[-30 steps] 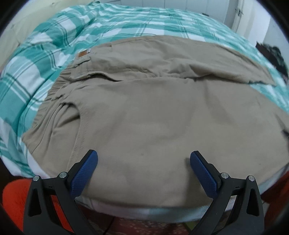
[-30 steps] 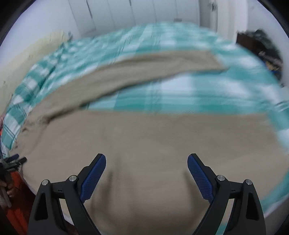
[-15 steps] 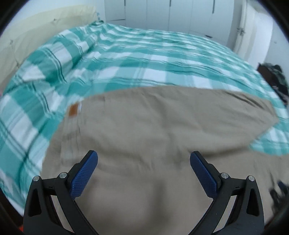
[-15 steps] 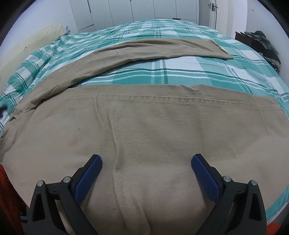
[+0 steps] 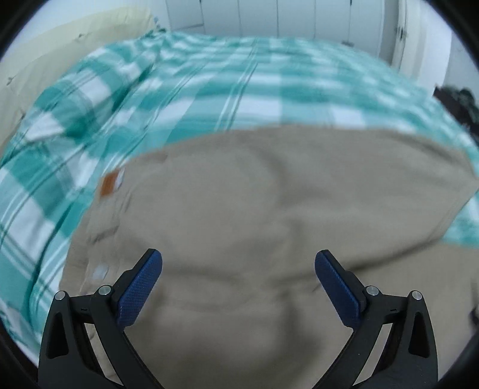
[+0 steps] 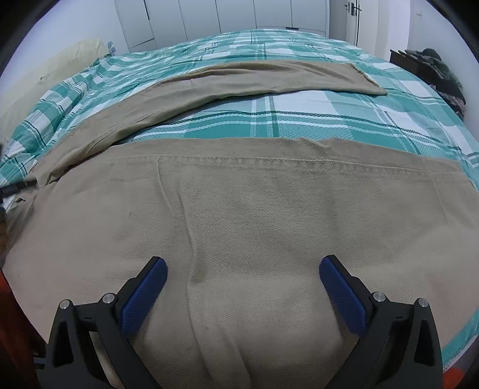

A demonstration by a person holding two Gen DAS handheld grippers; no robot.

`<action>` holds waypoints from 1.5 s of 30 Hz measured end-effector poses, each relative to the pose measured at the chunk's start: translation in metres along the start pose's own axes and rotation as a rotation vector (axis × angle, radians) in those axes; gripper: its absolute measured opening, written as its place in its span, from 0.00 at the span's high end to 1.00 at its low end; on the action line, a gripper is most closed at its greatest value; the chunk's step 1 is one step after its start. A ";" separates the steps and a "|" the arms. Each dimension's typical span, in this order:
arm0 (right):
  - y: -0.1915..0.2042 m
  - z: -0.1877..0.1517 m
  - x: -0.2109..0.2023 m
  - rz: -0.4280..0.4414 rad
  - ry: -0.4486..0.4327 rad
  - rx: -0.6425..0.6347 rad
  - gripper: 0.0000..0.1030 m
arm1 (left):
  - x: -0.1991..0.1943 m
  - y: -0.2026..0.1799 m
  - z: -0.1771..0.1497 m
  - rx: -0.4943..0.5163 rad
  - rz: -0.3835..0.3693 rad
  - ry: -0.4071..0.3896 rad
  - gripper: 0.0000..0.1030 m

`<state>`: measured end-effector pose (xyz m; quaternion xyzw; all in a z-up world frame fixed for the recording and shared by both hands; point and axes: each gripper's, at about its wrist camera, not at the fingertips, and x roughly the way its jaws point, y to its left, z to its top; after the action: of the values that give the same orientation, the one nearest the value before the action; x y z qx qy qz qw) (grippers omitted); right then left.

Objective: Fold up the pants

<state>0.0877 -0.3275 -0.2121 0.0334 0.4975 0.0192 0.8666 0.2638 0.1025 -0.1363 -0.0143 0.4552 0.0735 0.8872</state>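
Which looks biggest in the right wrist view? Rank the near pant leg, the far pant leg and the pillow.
1. near pant leg, though it lies closest to the camera
2. far pant leg
3. pillow, farthest off and partly hidden

Teal-and-white plaid bedspread (image 6: 299, 125) across mid frame, rt wrist view; same spread blurred in upper half of left wrist view (image 5: 239, 80). Cream pillow (image 6: 60, 62) at upper left, also upper left in left view (image 5: 60, 59). White wardrobe doors (image 6: 224, 18) along top edge. Dark clothes pile (image 6: 434, 68) on dark furniture at upper rt. Door w/ handle (image 6: 350, 12) at top rt. Orange-red patch (image 6: 12, 314) at lower left edge, can't tell what.
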 end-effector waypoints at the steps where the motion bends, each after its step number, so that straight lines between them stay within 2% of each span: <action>1: 0.001 0.002 0.001 -0.003 0.010 -0.001 0.01 | 0.004 -0.010 0.013 -0.004 -0.022 -0.015 0.01; 4: 0.003 0.012 0.001 -0.005 0.085 -0.016 0.01 | 0.032 -0.029 0.028 0.017 -0.001 -0.022 0.01; 5: 0.004 0.018 0.000 -0.003 0.124 -0.029 0.01 | 0.047 -0.033 0.026 0.033 0.005 -0.002 0.01; 7: 0.003 0.030 -0.008 0.004 0.158 -0.054 0.01 | 0.092 -0.043 0.003 0.106 0.012 0.097 0.01; 9: -0.001 0.048 -0.022 0.018 0.115 -0.090 0.01 | 0.090 -0.038 -0.009 0.087 -0.007 0.002 0.01; 11: -0.008 0.079 -0.030 0.027 0.060 -0.131 0.01 | 0.091 -0.038 -0.009 0.086 -0.007 0.002 0.01; 14: -0.020 0.146 -0.020 0.022 -0.030 -0.153 0.01 | 0.092 -0.036 -0.011 0.079 -0.012 -0.008 0.01; 16: -0.023 0.193 0.003 0.021 -0.074 -0.139 0.01 | 0.092 -0.036 -0.013 0.078 -0.011 -0.019 0.01; 19: -0.016 0.246 0.054 0.110 -0.087 -0.138 0.01 | 0.089 -0.039 -0.011 0.077 -0.007 -0.030 0.01; 21: -0.011 0.262 0.093 0.145 -0.047 -0.147 0.01 | 0.089 -0.041 -0.010 0.075 -0.007 -0.032 0.01; 24: -0.022 0.275 0.143 0.080 0.005 -0.195 0.01 | 0.089 -0.040 -0.010 0.068 -0.015 -0.037 0.01; 26: -0.064 0.286 0.169 -0.044 0.015 -0.200 0.01 | 0.090 -0.040 -0.010 0.062 -0.021 -0.042 0.01; 27: -0.093 0.291 0.171 -0.065 0.001 -0.149 0.01 | 0.090 -0.039 -0.011 0.060 -0.023 -0.045 0.01; 29: -0.163 0.300 0.169 -0.134 -0.006 0.022 0.01 | 0.091 -0.039 -0.011 0.056 -0.026 -0.048 0.01; 31: -0.219 0.300 0.158 -0.281 0.011 0.160 0.01 | 0.092 -0.039 -0.011 0.053 -0.030 -0.051 0.01; 33: -0.260 0.295 0.133 -0.326 -0.031 0.268 0.01 | 0.092 -0.039 -0.011 0.051 -0.030 -0.053 0.01; 34: -0.274 0.290 0.115 -0.279 -0.088 0.327 0.01 | 0.092 -0.039 -0.011 0.051 -0.030 -0.054 0.01; 35: -0.286 0.282 0.100 -0.170 -0.146 0.389 0.01 | 0.091 -0.039 -0.012 0.050 -0.030 -0.055 0.01; 36: -0.294 0.270 0.087 -0.012 -0.193 0.461 0.01 | 0.091 -0.039 -0.012 0.050 -0.030 -0.055 0.01; 38: -0.300 0.250 0.083 0.225 -0.215 0.563 0.04 | 0.091 -0.039 -0.012 0.051 -0.029 -0.054 0.01; 39: -0.299 0.242 0.086 0.316 -0.204 0.600 0.12 | 0.092 -0.039 -0.012 0.051 -0.030 -0.054 0.01; 40: -0.297 0.236 0.093 0.385 -0.180 0.632 0.24 | 0.091 -0.039 -0.012 0.051 -0.029 -0.054 0.01; 41: -0.295 0.233 0.101 0.405 -0.158 0.645 0.30 | 0.091 -0.039 -0.012 0.052 -0.028 -0.054 0.01; 43: -0.292 0.235 0.123 0.373 -0.105 0.666 0.42 | 0.091 -0.039 -0.011 0.051 -0.028 -0.054 0.01; 44: -0.292 0.238 0.131 0.354 -0.103 0.682 0.46 | 0.091 -0.040 -0.011 0.051 -0.028 -0.054 0.01; 45: -0.293 0.244 0.139 0.340 -0.122 0.718 0.57 | 0.091 -0.040 -0.012 0.051 -0.028 -0.054 0.01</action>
<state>0.3685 -0.6202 -0.2313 0.4171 0.4077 -0.0150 0.8122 0.3126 0.0731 -0.2186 0.0039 0.4327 0.0498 0.9002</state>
